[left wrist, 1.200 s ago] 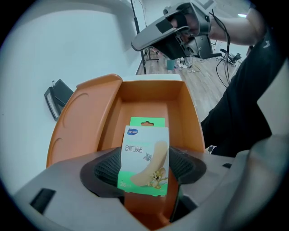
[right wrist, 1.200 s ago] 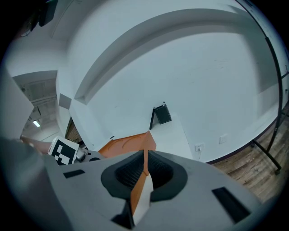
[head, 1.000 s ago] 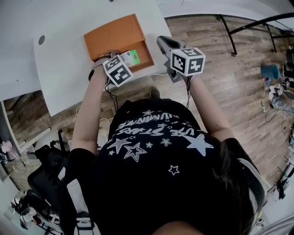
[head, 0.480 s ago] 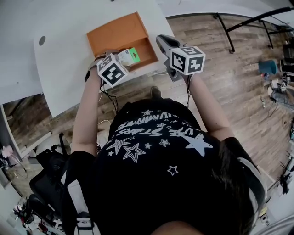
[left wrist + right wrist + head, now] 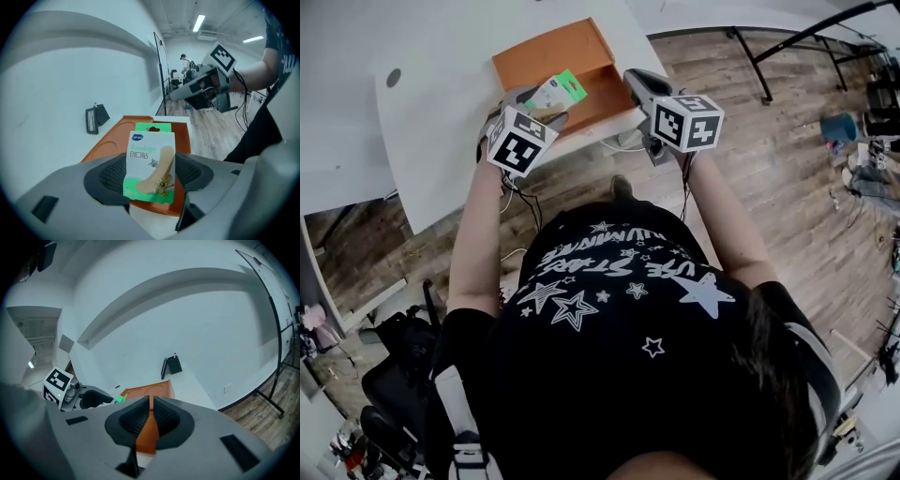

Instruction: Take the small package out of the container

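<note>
My pads [image 5: 108, 176] are dark textured rubber; the package [image 5: 150, 166] is glossy plastic film, the container [image 5: 551, 58] matt orange, the table [image 5: 441, 103] smooth white.

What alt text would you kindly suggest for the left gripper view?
The left gripper is shut on a small green-and-white bandage package, held upright, with the orange container behind it on the white table. The right gripper shows beyond, at upper right.

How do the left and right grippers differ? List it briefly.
The left gripper holds the package; the right gripper clamps the container by its wall. The left gripper's jaws stand a package's width apart; the right gripper's are nearly together. Both are shut on something.
</note>
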`<state>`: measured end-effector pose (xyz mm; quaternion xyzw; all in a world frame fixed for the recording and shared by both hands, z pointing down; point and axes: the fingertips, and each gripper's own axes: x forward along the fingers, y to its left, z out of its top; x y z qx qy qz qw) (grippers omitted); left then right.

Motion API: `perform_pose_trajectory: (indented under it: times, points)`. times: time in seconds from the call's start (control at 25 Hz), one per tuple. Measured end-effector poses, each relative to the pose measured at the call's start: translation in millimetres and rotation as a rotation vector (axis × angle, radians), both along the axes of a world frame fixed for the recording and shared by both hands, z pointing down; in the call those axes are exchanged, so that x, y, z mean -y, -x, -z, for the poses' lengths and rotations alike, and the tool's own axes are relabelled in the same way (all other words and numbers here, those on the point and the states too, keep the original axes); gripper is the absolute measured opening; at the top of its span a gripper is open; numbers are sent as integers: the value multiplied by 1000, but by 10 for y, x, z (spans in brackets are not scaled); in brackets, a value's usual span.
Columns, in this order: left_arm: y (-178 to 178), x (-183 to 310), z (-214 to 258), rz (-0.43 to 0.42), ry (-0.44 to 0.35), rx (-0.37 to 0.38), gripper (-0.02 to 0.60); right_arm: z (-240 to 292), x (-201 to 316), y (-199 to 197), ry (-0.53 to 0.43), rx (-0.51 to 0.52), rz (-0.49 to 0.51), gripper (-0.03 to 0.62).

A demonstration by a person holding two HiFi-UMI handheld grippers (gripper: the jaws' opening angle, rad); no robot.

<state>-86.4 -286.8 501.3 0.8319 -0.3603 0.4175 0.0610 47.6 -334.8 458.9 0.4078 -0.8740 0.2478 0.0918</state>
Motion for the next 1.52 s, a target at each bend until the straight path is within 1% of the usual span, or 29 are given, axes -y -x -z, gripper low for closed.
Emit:
perform_pose_trajectory:
  times: [0.08, 0.12, 0.28, 0.48, 0.72, 0.8, 0.92, 1.08, 1.36, 1.52]
  points:
    - [60, -72, 155, 24, -51, -57, 347, 46, -144, 60, -9, -2, -11, 57]
    - [89, -127, 220, 37, -63, -85, 347, 65, -218, 87, -13, -3, -17, 57]
    - [176, -410, 440, 68, -62, -195, 347, 119, -516, 211, -22, -1, -44, 57]
    - [302, -673, 601, 80, -84, -281, 347, 113, -855, 343, -17, 0, -75, 57]
    - [460, -1004, 745, 69, -113, -371, 347, 81, -1322, 409, -12, -8, -138, 57]
    - [536, -1078, 744, 61, -116, -384, 347, 51, -1459, 437, -6, -12, -163, 57]
    - [657, -1157, 680, 41, -129, -370, 347, -32, -1633, 462, 8, -20, -205, 57]
    - [732, -1222, 699, 44, -129, -393, 347, -45, -1782, 445, 15, -14, -243, 57]
    - [776, -1270, 755, 75, -144, -438, 347, -3, -1808, 495, -3, -19, -227, 57]
    - [704, -1343, 811, 98, -144, -448, 347, 75, -1854, 357, -21, -29, -237, 57]
